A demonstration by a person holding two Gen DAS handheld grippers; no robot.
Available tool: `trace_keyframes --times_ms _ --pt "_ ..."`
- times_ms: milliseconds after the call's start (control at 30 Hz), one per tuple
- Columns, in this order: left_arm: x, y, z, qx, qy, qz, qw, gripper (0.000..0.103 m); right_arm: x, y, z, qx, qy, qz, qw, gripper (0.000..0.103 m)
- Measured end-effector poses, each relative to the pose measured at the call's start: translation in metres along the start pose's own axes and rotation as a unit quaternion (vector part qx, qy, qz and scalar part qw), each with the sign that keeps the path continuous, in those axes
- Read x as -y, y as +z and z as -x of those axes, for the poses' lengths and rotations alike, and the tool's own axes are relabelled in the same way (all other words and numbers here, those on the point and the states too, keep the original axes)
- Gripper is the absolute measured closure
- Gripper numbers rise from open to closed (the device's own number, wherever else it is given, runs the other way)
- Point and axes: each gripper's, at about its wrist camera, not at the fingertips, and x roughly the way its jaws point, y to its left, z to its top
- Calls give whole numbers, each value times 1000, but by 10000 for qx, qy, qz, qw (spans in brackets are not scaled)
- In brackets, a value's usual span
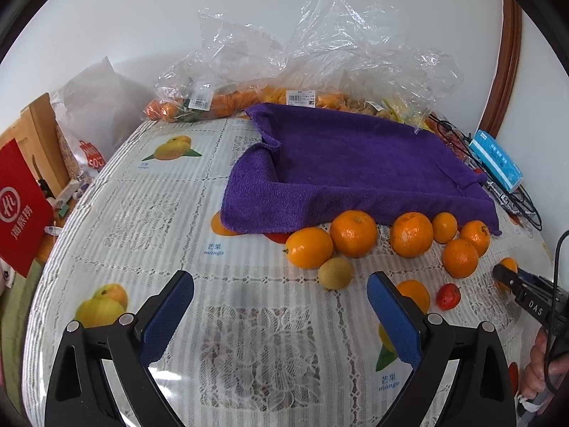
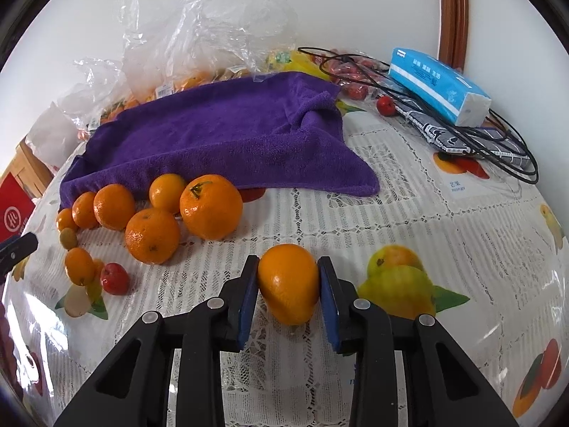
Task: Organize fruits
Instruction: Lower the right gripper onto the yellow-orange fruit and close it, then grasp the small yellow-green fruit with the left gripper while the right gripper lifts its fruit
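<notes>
Right claw [image 2: 287, 284] tight around orange [image 2: 288, 283].

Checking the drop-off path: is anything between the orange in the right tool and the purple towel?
Yes. The held orange in the right tool faces a cluster of loose oranges along the purple towel's front edge; to their right, only bare tablecloth.

A home dining spot — the table [image 1: 170, 213] wears a lace cloth printed with fruit, with a tissue pack [image 2: 439, 85], crumpled grocery bags [image 1: 320, 42] and a wooden door frame [image 1: 506, 64] against a plain wall.
</notes>
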Motion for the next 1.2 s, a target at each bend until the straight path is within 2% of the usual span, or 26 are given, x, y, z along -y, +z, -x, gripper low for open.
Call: trace_keyframes --times_ms 100,167,200,300,333,467,567,667,933,1200 --pt "5 1 -12 -96 -39 -31 9999 12 3 0 -1 -8 72 -70 9999 70" --pt "10 0 -22 -253 -117 -40 9996 22 2 0 -1 -9 62 -63 10000 70" --pt "11 -1 -26 -317 -170 -24 9993 24 1 1 -1 -15 40 -47 10000 70" --pt "17 -3 -36 -468 -298 -20 9985 36 -2 1 -2 -34 -44 22 10000 70" --pt "19 -4 -39 -489 -333 -45 9982 43 -2 1 -2 -39 -67 41 10000 70" --pt "27 -7 -40 -373 -319 -220 9986 55 -4 1 -3 -47 -103 72 9999 70" --pt "28 -7 -40 -385 -434 -221 9981 77 -4 1 -4 -49 -97 68 9999 70" --pt "30 -7 -38 -413 -522 -337 9972 78 -4 0 -4 -49 -130 96 9999 70" --pt "19 -14 -26 -385 -588 -68 9975 78 -3 0 -1 -3 -140 78 9999 70" --pt "16 -10 0 -124 -539 -89 9984 78 -18 -6 15 84 -122 216 9997 70"
